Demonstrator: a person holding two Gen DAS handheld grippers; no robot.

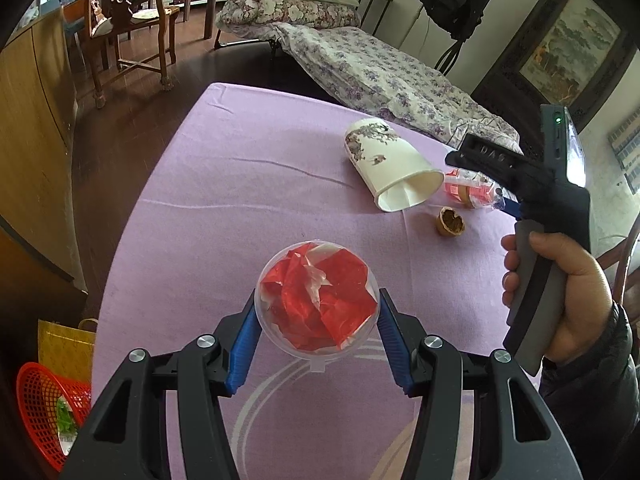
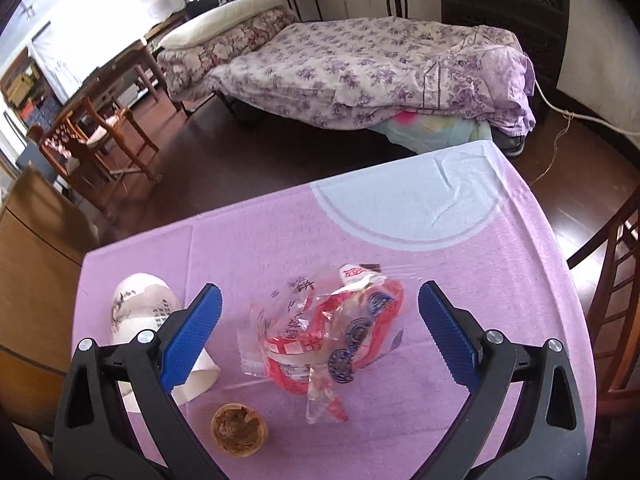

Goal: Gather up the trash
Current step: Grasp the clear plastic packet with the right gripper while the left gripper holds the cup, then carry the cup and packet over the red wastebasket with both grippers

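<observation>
My left gripper (image 1: pixel 318 312) is shut on a clear plastic cup (image 1: pixel 318 300) stuffed with red wrapper, held above the purple tablecloth (image 1: pixel 224 184). A crushed white paper cup (image 1: pixel 390 164) lies on its side further back, also in the right wrist view (image 2: pixel 140 320). A walnut shell half (image 1: pixel 451 221) sits beside it, also in the right wrist view (image 2: pixel 239 430). My right gripper (image 2: pixel 320 336) is open, its blue pads on either side of a crumpled clear-and-red plastic wrapper (image 2: pixel 328 336), also in the left wrist view (image 1: pixel 472 192). The right gripper's body shows in the left wrist view (image 1: pixel 532 184).
A red mesh basket (image 1: pixel 44 408) with some trash and a yellow bag (image 1: pixel 66 348) stand on the floor left of the table. A bed with floral covers (image 2: pixel 360 64) is beyond the table. Wooden chairs (image 1: pixel 128 28) stand at the back left; another chair (image 2: pixel 616 300) is at the right.
</observation>
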